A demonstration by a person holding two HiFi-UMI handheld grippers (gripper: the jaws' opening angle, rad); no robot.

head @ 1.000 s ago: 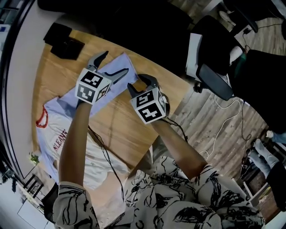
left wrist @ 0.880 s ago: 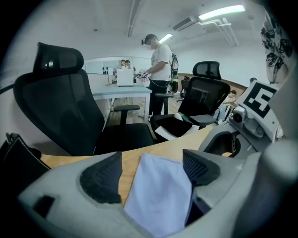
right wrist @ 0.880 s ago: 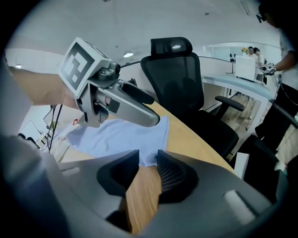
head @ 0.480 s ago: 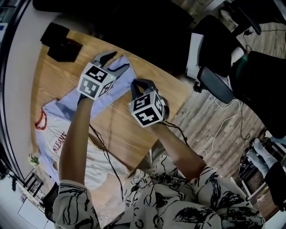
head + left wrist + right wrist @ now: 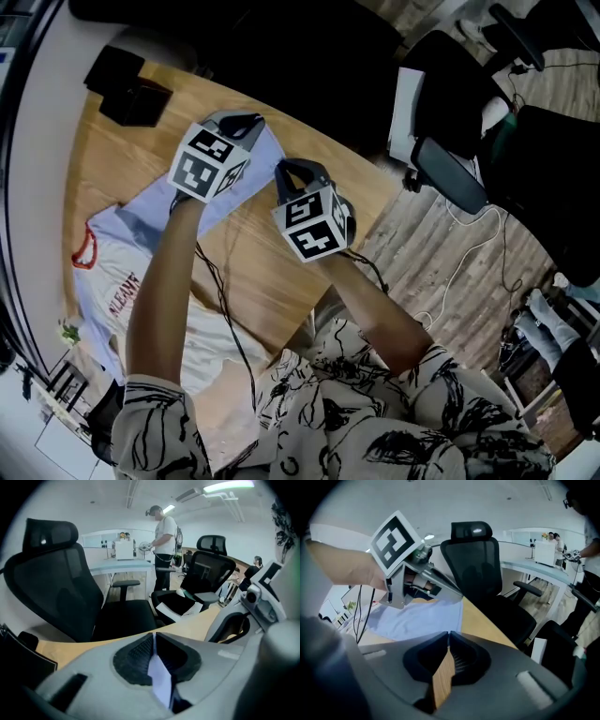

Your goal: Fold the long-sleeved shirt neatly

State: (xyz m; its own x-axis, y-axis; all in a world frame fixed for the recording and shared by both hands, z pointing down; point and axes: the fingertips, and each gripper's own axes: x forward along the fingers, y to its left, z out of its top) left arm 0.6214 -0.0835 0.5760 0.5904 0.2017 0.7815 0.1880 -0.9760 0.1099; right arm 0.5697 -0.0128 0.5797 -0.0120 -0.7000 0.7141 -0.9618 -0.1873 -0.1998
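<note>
Two grippers met at the 1 o'clock end of the sleeve (image 5: 258, 167). Fingers of the left gripper (image 5: 246, 122) had just clamped it. Those of the right gripper (image 5: 295, 169) had just shut together at its edge. The shirt (image 5: 108, 272) lay on the desk (image 5: 272, 281).

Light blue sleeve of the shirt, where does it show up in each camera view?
Head view: upper left, the light blue sleeve runs diagonally across the wooden table.
Left gripper view: bottom centre, a sliver pinched between the shut jaws.
Right gripper view: left of centre, lying flat.
Shared landmark: the wooden table's curved edge.
</note>
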